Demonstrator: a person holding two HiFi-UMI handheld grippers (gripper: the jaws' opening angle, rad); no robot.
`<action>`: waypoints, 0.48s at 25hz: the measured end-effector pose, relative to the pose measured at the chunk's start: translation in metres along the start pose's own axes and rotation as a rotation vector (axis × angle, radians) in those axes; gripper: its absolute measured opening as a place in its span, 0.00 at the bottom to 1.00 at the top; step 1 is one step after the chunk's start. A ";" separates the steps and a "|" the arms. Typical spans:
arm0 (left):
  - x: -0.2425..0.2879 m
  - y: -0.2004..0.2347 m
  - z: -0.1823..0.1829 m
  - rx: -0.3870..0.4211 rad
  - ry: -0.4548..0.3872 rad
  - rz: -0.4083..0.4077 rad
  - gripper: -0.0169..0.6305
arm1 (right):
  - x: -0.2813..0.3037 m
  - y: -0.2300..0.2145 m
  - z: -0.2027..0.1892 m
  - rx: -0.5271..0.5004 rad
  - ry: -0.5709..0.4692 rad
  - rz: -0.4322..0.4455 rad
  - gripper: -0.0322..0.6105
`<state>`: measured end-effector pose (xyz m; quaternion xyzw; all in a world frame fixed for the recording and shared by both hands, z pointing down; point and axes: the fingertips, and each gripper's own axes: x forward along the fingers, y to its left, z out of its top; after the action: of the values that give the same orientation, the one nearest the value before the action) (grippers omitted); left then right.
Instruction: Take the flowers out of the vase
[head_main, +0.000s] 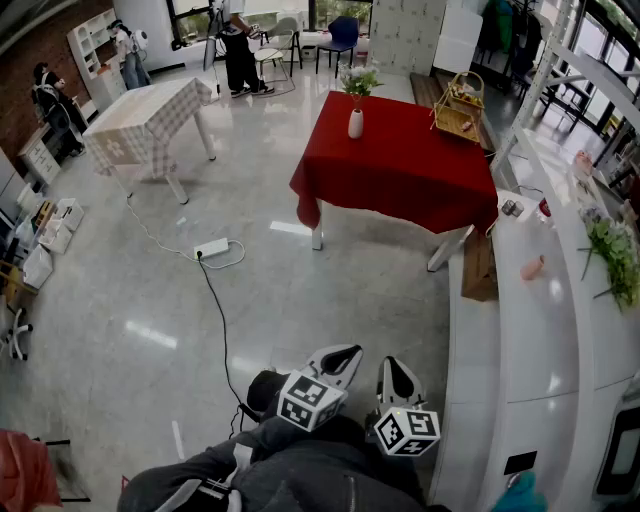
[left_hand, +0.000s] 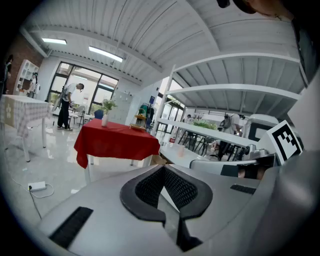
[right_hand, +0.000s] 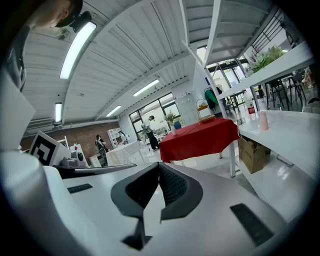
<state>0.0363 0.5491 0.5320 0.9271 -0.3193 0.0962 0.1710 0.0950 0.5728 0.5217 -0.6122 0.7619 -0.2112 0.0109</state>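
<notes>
A white vase (head_main: 355, 123) holding flowers (head_main: 360, 80) stands upright near the far edge of a red-clothed table (head_main: 400, 165) across the room. My left gripper (head_main: 346, 353) and right gripper (head_main: 393, 363) are side by side, close to my body at the bottom of the head view and far from the table. Both are shut with nothing between the jaws. The left gripper (left_hand: 162, 168) looks toward the vase (left_hand: 104, 120) and flowers (left_hand: 107, 105), small at the left. Ahead of the right gripper (right_hand: 159, 164), the vase (right_hand: 174, 131) is small on the red table (right_hand: 200, 137).
A wicker basket (head_main: 458, 110) sits on the red table's right corner. A checkered table (head_main: 150, 118) stands at the left, and a power strip with its cable (head_main: 211, 248) lies on the floor. A long white counter (head_main: 530, 330) runs along the right. People stand at the back.
</notes>
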 end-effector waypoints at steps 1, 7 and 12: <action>-0.002 -0.001 0.000 0.003 0.003 0.001 0.04 | 0.001 0.001 -0.001 0.007 0.004 0.004 0.07; -0.007 0.001 -0.005 0.002 0.022 0.028 0.04 | 0.007 0.001 -0.004 0.032 0.016 0.024 0.07; -0.003 0.009 -0.005 -0.014 0.036 0.052 0.04 | 0.014 0.000 0.005 0.074 -0.015 0.061 0.07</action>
<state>0.0283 0.5461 0.5376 0.9154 -0.3410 0.1150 0.1804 0.0933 0.5581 0.5206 -0.5895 0.7717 -0.2341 0.0456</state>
